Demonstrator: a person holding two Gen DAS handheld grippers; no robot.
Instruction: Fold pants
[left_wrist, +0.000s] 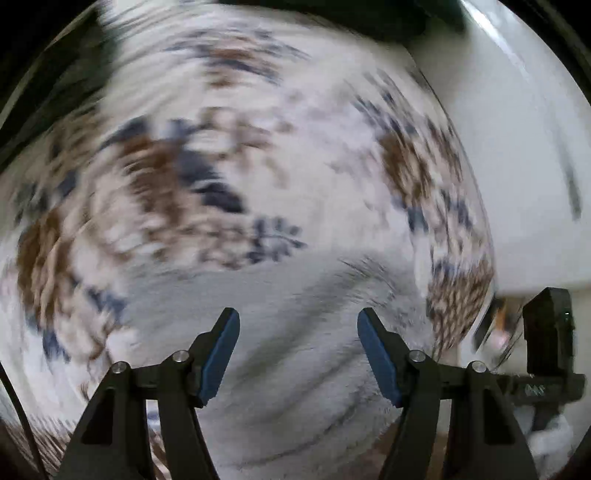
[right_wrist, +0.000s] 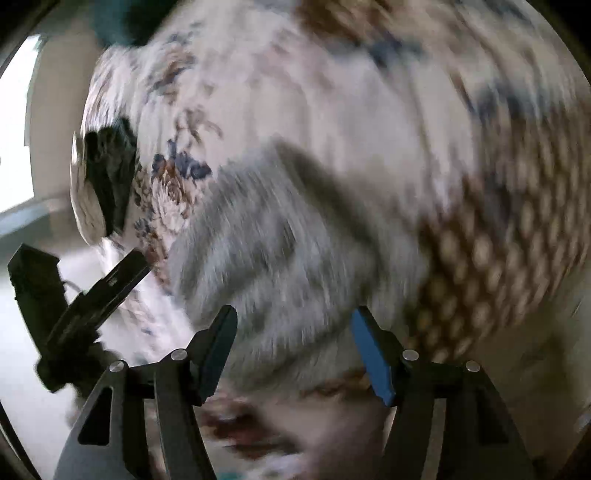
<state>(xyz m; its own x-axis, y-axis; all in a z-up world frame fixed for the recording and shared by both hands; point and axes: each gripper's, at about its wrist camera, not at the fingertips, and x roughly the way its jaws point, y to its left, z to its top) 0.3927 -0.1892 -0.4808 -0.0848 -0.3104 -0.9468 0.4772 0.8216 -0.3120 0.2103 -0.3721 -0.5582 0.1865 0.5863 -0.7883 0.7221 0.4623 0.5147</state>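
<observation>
Light grey fuzzy pants (left_wrist: 295, 332) lie on a white bedspread with brown and blue flowers (left_wrist: 166, 173). My left gripper (left_wrist: 298, 317) is open, its jaws wide apart just above the grey cloth, holding nothing. In the right wrist view the same grey pants (right_wrist: 266, 251) lie ahead of my right gripper (right_wrist: 293, 315), which is also open and empty over the cloth. Both views are blurred by motion. The other gripper shows as a black shape at the right edge of the left view (left_wrist: 546, 343) and at the left of the right view (right_wrist: 85, 295).
The flowered bedspread (right_wrist: 369, 110) covers most of both views. A white wall or panel (left_wrist: 517, 147) stands to the right in the left view. A dark object (right_wrist: 110, 177) lies at the bed's left edge in the right view.
</observation>
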